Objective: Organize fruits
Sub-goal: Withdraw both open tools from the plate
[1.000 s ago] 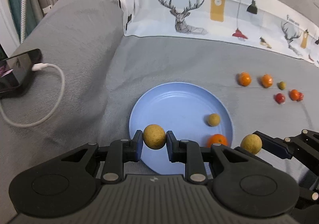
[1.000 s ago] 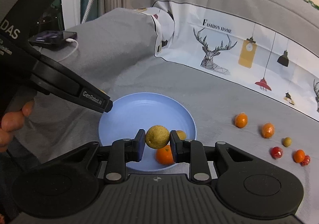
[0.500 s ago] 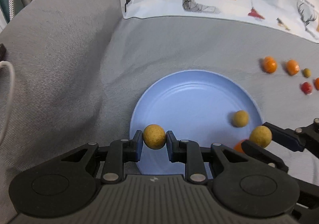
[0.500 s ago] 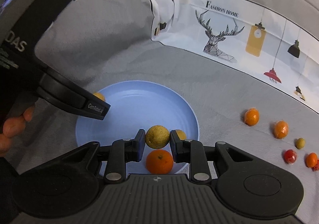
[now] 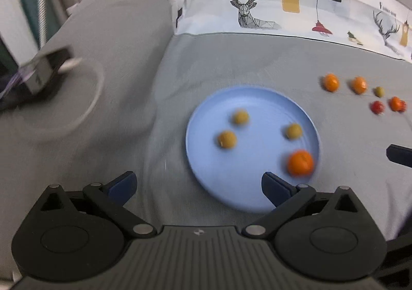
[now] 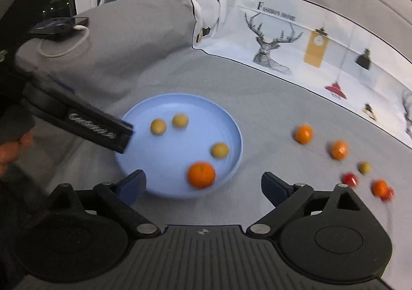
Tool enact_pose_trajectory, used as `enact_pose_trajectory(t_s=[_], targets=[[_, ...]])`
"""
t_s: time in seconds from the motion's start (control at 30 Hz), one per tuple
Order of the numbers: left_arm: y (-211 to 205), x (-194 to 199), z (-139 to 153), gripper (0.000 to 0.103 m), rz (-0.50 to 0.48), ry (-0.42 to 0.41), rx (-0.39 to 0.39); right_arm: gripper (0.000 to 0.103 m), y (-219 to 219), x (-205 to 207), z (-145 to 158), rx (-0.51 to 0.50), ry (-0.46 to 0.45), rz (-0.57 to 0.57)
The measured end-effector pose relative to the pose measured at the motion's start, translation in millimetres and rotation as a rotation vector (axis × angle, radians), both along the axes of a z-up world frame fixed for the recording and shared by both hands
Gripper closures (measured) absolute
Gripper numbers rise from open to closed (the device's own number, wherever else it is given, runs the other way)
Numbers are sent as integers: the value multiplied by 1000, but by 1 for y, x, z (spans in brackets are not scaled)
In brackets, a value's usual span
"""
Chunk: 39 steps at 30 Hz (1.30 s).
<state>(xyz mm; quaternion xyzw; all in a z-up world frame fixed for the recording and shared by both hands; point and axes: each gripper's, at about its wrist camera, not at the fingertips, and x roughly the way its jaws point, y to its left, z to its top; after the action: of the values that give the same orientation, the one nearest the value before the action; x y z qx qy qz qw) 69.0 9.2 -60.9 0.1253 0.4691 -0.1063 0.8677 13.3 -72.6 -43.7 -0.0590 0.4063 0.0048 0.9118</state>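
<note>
A blue plate (image 5: 257,99) (image 6: 144,161) lies on the grey cloth. On it are three yellow-brown fruits (image 5: 226,139) (image 5: 240,117) (image 5: 294,131) and one orange (image 5: 300,162) (image 6: 201,174). My left gripper (image 5: 198,187) is open and empty, just short of the plate's near rim. My right gripper (image 6: 203,184) is open and empty, near the plate's right rim. Several small fruits lie loose on the cloth at the right: two oranges (image 5: 331,82) (image 5: 359,85), an olive-green one (image 5: 379,91), red ones (image 5: 377,107) (image 6: 350,179).
A phone (image 6: 58,25) on a white cable (image 6: 61,50) rests on the raised grey cushion at left. A white printed cloth with deer (image 5: 247,6) runs along the back. My left gripper's finger (image 6: 100,130) reaches over the plate's left rim in the right wrist view.
Both grippers have opened and pulled back. The two yellow-brown fruits they held now lie on the plate.
</note>
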Motion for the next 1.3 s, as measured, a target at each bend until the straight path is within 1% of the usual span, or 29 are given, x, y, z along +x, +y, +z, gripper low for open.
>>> enact_pose_trajectory(t_s=[0.13,0.23,0.33,0.43,0.53,0.77,1.3], targets=[[7,-38,9,0,22,23,-1,5,0,-42,15,23,-15,-39],[11,-56,18,0,10,12,1,3,4,-66,23,14,-55,-61],[15,-69,26,0,21,-14,8,3,6,-78,30,2,-93,-62],[17,-80,35,0,29,-34,-10,3,9,-91,38,0,-132,-63],[13,-87,39,0,18,-50,-10,2,11,-102,42,-4,-153,-61],[7,-96,47,0,-6,-75,-6,1,16,-114,49,-14,-179,-39],[5,-99,51,0,-15,-82,-6,1,17,-118,53,-20,-190,-33]])
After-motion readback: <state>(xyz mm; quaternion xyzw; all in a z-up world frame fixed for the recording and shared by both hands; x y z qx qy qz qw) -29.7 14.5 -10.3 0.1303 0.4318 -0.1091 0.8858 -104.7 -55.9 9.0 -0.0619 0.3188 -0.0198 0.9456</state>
